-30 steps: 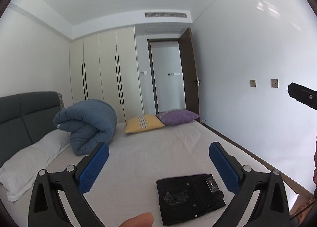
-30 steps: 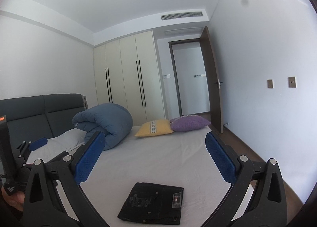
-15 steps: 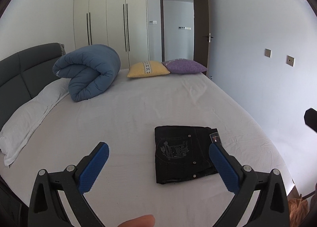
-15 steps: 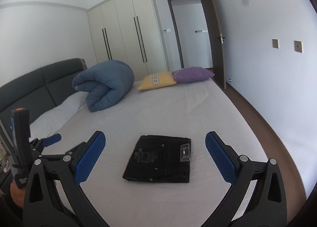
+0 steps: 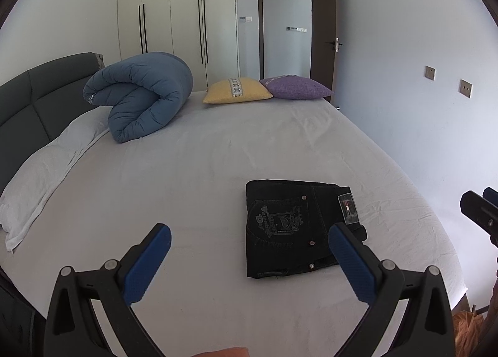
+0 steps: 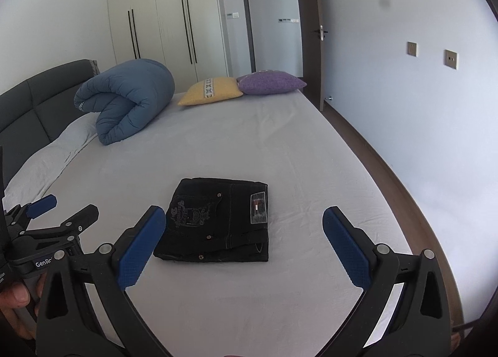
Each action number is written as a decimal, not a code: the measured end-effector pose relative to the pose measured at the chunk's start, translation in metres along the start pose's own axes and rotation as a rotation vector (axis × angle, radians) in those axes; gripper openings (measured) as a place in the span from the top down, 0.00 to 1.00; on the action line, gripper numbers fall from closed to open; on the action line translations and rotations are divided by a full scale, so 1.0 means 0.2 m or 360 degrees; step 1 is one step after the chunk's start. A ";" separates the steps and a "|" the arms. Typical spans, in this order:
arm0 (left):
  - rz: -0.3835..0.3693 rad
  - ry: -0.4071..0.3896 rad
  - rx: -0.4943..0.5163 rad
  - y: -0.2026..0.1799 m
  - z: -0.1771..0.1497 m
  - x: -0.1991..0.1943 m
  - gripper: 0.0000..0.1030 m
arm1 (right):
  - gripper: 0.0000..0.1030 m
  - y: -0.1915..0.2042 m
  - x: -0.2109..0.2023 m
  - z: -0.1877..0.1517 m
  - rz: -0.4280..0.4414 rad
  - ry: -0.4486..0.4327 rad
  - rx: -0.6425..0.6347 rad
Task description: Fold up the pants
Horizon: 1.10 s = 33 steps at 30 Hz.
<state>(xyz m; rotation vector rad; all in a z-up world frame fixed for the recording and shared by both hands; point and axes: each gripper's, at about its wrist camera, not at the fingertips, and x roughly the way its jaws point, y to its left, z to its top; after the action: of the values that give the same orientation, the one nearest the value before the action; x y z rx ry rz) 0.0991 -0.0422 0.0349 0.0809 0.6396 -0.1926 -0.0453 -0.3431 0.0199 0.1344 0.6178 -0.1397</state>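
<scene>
Pants of black denim (image 5: pixel 298 226) lie folded into a compact rectangle on the near half of the bed, flat on the sheet, with an embroidered back pocket facing up and a small rectangular label patch (image 5: pixel 348 210) at their right side.

From where I stand, the wide bed with its pale grey sheet (image 5: pixel 218 145) fills most of the room. A dark grey padded headboard (image 5: pixel 40 95) runs along its left side, and a white pillow (image 5: pixel 40 170) lies against it. Behind the bed stands a cream wardrobe with long black handles (image 5: pixel 186 21), and to its right a dark brown door (image 5: pixel 323 27) stands open. A rolled blue quilt (image 5: pixel 140 95) sits on the far left part of the bed, its near end resting on the pillow's edge. At the far edge, a yellow cushion with a patterned stripe (image 5: pixel 238 91) and a purple cushion (image 5: pixel 295 87) lie side by side, touching.

The left tool (image 5: pixel 249 243) hangs above the near edge of the bed with its blue-padded fingers (image 5: pixel 146 266) spread wide and nothing between them; the pants show just inside its right finger. The right tool (image 6: pixel 244 224) is likewise wide open and empty, held above the bed with the pants framed between its fingers, untouched.
</scene>
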 end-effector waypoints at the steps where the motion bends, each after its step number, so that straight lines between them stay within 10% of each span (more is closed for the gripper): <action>1: -0.0001 0.0003 0.0001 0.00 0.00 0.00 0.00 | 0.00 0.00 0.02 -0.01 0.0003 0.0006 -0.0004; 33: -0.0034 0.0057 -0.0014 0.00 -0.04 0.05 0.00 | 0.00 0.08 0.17 -0.04 -0.0068 0.0182 -0.0003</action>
<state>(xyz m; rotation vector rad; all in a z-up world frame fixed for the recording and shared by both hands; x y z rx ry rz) 0.1026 -0.0435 0.0231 0.0690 0.6772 -0.2091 -0.0195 -0.3290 -0.0058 0.1282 0.7354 -0.1738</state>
